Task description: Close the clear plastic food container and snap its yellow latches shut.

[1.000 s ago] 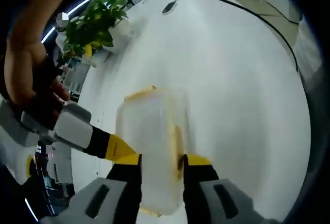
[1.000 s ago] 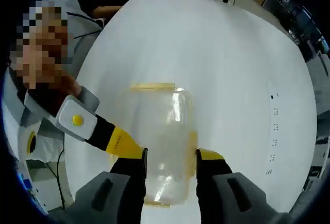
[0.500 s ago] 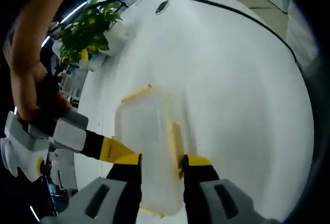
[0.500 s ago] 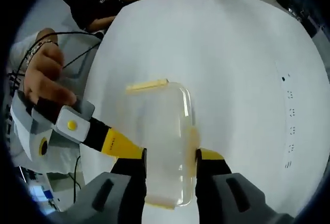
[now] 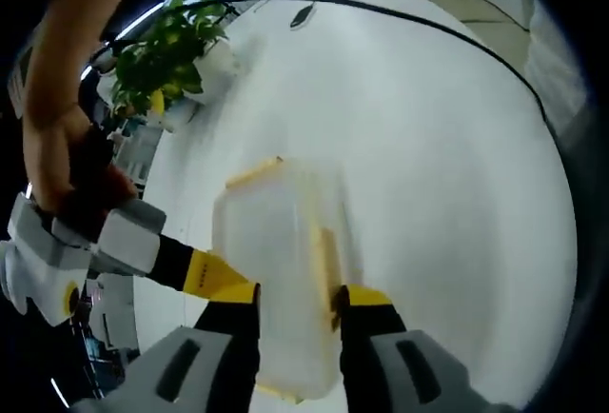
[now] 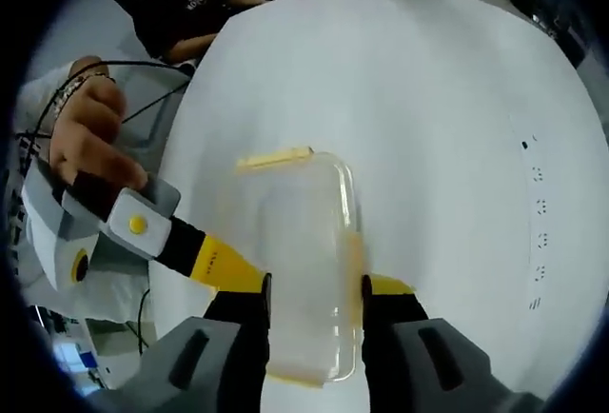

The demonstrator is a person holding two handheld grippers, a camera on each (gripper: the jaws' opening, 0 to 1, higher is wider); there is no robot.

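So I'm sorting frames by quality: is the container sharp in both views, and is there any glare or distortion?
Left gripper view: the container looks soft and milky with smeared edges. Right gripper view: the container is crisper, its rim and yellow latch clear. Both views bulge the white table like fisheye, with no harsh glare.

The food container (image 6: 303,261) at centre frame looked like clear, slightly cloudy plastic with opaque yellow plastic latches (image 6: 273,158). The white table (image 5: 428,147) beneath was smooth and matt. The upper-left plant (image 5: 162,47) had glossy leaves.
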